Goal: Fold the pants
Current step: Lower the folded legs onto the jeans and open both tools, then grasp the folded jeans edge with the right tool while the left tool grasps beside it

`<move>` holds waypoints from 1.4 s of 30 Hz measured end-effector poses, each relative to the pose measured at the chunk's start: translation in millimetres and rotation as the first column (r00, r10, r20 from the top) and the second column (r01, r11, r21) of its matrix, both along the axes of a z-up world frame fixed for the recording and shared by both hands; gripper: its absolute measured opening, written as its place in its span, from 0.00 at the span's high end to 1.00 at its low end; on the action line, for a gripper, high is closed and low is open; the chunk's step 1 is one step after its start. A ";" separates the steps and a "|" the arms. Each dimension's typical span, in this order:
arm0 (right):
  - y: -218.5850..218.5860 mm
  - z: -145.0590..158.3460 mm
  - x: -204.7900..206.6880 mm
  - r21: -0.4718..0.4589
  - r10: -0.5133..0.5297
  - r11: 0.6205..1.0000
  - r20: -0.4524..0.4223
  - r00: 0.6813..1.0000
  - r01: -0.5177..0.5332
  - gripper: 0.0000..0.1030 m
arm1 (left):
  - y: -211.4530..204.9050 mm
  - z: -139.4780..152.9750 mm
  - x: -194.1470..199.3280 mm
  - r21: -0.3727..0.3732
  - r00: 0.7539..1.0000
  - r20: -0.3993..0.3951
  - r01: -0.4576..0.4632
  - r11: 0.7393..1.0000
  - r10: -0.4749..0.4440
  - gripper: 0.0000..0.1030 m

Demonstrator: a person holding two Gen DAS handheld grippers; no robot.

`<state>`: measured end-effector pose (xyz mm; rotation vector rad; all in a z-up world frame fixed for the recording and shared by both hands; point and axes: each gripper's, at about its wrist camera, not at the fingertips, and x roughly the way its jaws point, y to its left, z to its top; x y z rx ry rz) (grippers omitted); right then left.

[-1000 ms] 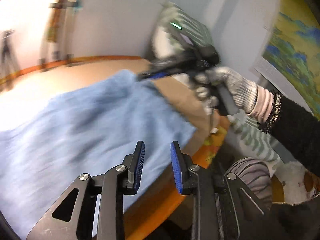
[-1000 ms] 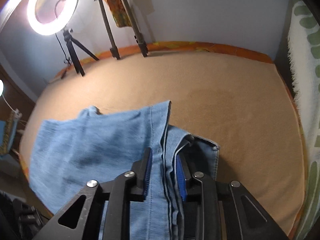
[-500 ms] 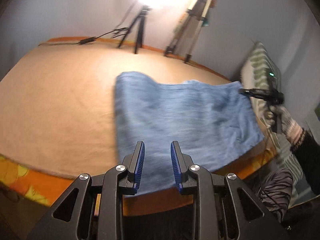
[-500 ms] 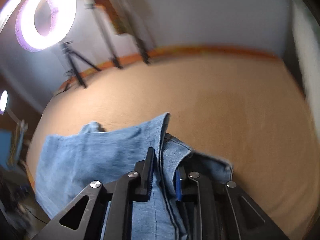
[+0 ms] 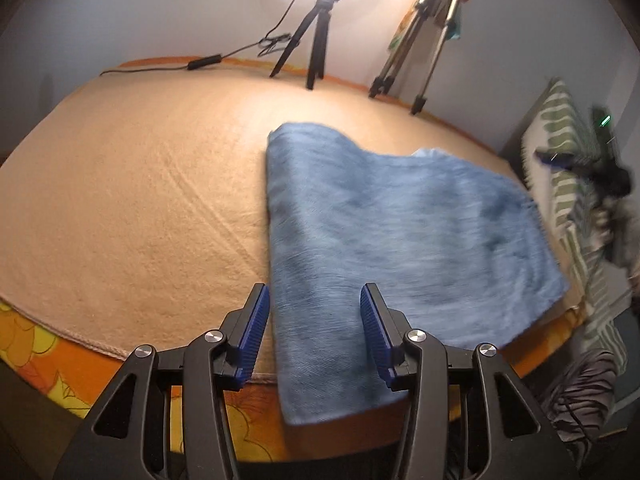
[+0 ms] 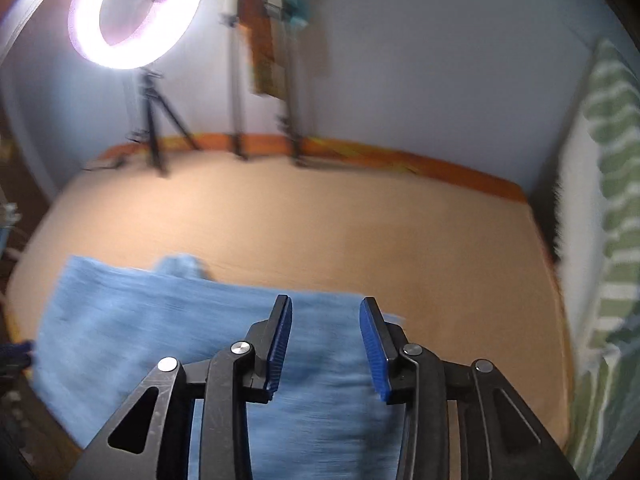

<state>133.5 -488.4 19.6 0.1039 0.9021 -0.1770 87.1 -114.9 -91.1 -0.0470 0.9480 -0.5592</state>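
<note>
The blue denim pants (image 5: pixel 400 248) lie folded flat on the tan blanket (image 5: pixel 140 200), their near end hanging over the bed's front edge. My left gripper (image 5: pixel 314 294) hovers over the pants' near-left corner with its jaws opening and no cloth pinched between the pads. In the right wrist view, my right gripper (image 6: pixel 326 306) hangs above the pants (image 6: pixel 160 320). Its jaws are opening too, and nothing is between them. The left wrist view shows the right gripper (image 5: pixel 550 159) as a blur beyond the pants' right edge.
A ring light (image 6: pixel 132 8) on a tripod (image 5: pixel 316 40) and a second tripod (image 5: pixel 420 52) stand at the bed's far edge, with a cable (image 5: pixel 204 64) along it. Green-striped fabric (image 5: pixel 572 184) lines the right side. The orange sheet (image 5: pixel 48 352) marks the front edge.
My right gripper let go of the pants' folded seam edge and lifted away, jaws apart. My left gripper swung round from facing the other hand to the pants' near corner and widened its jaws.
</note>
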 end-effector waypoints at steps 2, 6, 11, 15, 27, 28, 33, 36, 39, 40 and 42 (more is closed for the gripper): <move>27.7 10.4 8.7 0.075 0.091 0.993 0.025 0.996 -0.093 0.64 | 1.0 -5.6 1.2 0.013 1.000 0.003 -0.016 1.000 0.016 0.55; 99.5 17.7 34.5 0.111 0.267 0.957 0.038 0.963 -0.270 0.64 | 7.0 -10.0 -1.4 0.004 1.000 0.004 -0.027 1.000 0.027 0.55; 181.0 7.2 68.3 0.175 0.418 0.892 0.028 0.908 -0.416 0.64 | 6.7 -12.2 -8.1 0.035 1.000 0.028 -0.011 0.999 0.010 0.55; 235.1 -11.7 95.9 0.231 0.508 0.839 -0.006 0.861 -0.493 0.64 | 5.3 -13.4 -7.3 0.031 1.000 0.028 -0.005 1.000 0.004 0.55; 326.7 -69.9 157.4 0.233 0.525 0.849 -0.285 0.802 -0.474 0.53 | 12.4 -14.6 -10.2 -0.007 0.999 0.030 0.013 1.000 -0.013 0.55; 331.0 -73.6 160.9 0.209 0.511 0.860 -0.315 0.800 -0.466 0.53 | 12.7 -14.6 -10.7 -0.009 0.999 0.032 0.014 1.000 -0.014 0.55; 345.8 -84.7 170.8 0.134 0.473 0.878 -0.387 0.791 -0.460 0.53 | 15.2 -14.8 -11.8 -0.031 0.999 0.028 0.016 0.999 -0.015 0.55; 349.1 -90.2 177.1 0.126 0.456 0.886 -0.411 0.789 -0.446 0.53 | 18.2 -14.4 -12.5 -0.045 1.000 0.022 0.018 0.999 -0.017 0.55; 349.3 -97.7 184.3 0.107 0.428 0.898 -0.429 0.795 -0.426 0.53 | 21.3 -14.5 -11.9 -0.062 1.000 0.011 0.020 0.998 -0.019 0.55; 349.5 -99.7 186.4 0.107 0.423 0.901 -0.433 0.796 -0.420 0.53 | 22.3 -14.5 -11.8 -0.068 1.000 0.008 0.019 0.997 -0.019 0.55; 346.4 -103.0 188.5 0.114 0.413 0.906 -0.435 0.800 -0.407 0.53 | 25.1 -14.7 -11.1 -0.082 1.000 0.001 0.017 0.996 -0.017 0.55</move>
